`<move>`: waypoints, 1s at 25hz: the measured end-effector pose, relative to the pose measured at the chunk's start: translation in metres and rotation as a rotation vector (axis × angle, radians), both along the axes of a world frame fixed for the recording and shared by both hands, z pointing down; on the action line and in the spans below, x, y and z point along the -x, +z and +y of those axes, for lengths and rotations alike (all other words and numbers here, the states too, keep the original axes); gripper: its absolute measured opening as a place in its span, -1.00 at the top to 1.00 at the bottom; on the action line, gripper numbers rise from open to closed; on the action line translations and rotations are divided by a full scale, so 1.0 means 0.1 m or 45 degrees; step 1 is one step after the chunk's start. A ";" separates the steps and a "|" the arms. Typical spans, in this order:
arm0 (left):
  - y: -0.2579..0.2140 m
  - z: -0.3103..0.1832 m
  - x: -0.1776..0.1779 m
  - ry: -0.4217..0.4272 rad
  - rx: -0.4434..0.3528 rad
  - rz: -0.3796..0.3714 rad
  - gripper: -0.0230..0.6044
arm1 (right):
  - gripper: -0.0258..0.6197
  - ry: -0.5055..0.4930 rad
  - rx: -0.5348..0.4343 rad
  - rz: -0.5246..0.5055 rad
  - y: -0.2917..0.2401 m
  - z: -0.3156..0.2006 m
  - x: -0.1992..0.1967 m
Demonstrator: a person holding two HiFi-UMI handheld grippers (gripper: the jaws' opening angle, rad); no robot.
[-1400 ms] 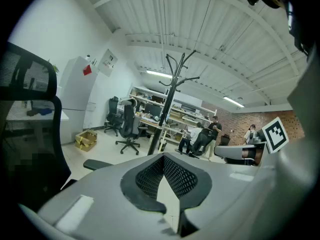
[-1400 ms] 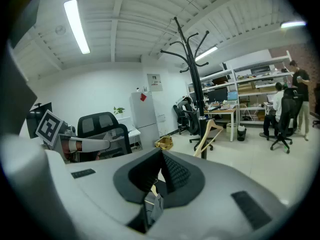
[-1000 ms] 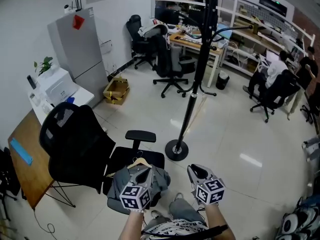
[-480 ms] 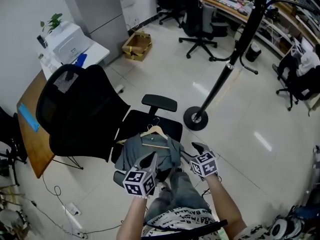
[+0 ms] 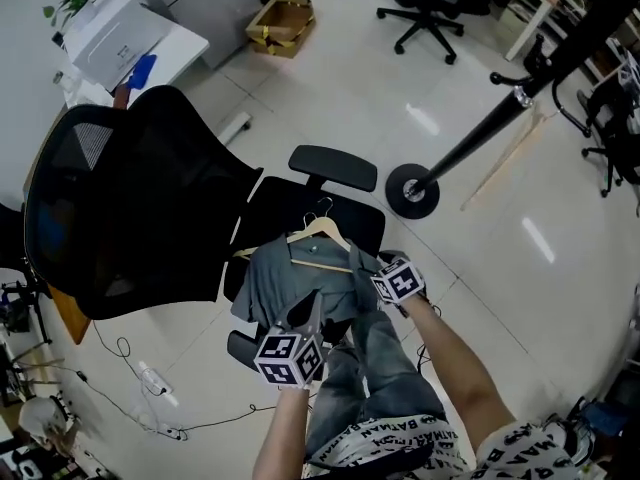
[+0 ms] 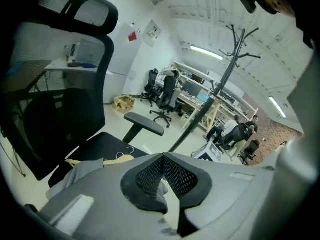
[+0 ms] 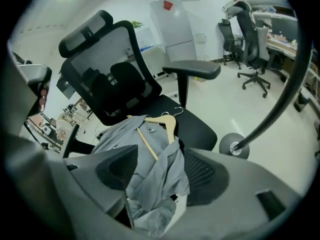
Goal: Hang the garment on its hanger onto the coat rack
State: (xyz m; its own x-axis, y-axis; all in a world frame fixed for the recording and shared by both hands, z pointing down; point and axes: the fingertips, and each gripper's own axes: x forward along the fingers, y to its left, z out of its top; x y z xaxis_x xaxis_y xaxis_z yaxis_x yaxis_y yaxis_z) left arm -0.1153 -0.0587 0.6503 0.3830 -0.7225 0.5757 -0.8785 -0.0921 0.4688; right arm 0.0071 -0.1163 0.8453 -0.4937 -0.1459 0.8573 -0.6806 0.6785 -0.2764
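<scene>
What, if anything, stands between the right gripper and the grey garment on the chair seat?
Nothing visible does. The right gripper has its jaws apart, and the grey garment shows directly between them, draped on its wooden hanger on the black chair seat.

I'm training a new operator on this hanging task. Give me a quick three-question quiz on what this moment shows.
1. True or false: the grey garment already hangs on the coat rack.
2. Which gripper has its jaws apart? A) left gripper B) right gripper C) both
3. Short answer: what does the wooden hanger lie on?

Key:
1. False. The garment lies on the chair, apart from the rack.
2. B. The left one's jaws are together.
3. The seat of the black office chair.
</scene>
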 end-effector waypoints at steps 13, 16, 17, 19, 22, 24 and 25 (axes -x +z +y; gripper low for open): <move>0.73 -0.22 0.00 -0.157 0.165 0.107 0.97 | -0.02 -0.109 0.255 0.099 1.33 -0.21 0.24; 0.77 -0.26 -0.01 -0.176 0.177 0.126 0.97 | 0.06 -0.127 0.295 0.097 1.47 -0.26 0.34; 0.78 -0.26 -0.01 -0.179 0.181 0.128 0.97 | 0.06 -0.134 0.313 0.099 1.51 -0.26 0.37; 0.79 -0.24 0.01 -0.188 0.188 0.131 0.97 | 0.06 -0.150 0.350 0.114 1.60 -0.23 0.40; 0.80 -0.20 0.06 -0.215 0.190 0.138 0.97 | 0.25 -0.163 0.351 0.159 1.67 -0.23 0.39; 0.82 -0.16 0.10 -0.225 0.194 0.135 0.97 | 0.30 -0.178 0.337 0.183 1.68 -0.23 0.40; 0.84 -0.14 0.12 -0.229 0.196 0.134 0.97 | 0.37 -0.192 0.322 0.199 1.67 -0.23 0.41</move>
State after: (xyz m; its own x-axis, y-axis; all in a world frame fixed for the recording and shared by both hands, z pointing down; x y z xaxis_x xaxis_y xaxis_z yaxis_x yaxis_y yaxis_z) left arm -0.1269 -0.0729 0.7340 0.3201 -0.6913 0.6479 -0.8197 0.1407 0.5552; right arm -0.0336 -0.1392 1.0125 -0.3531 0.1457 0.9242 -0.6254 0.6979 -0.3490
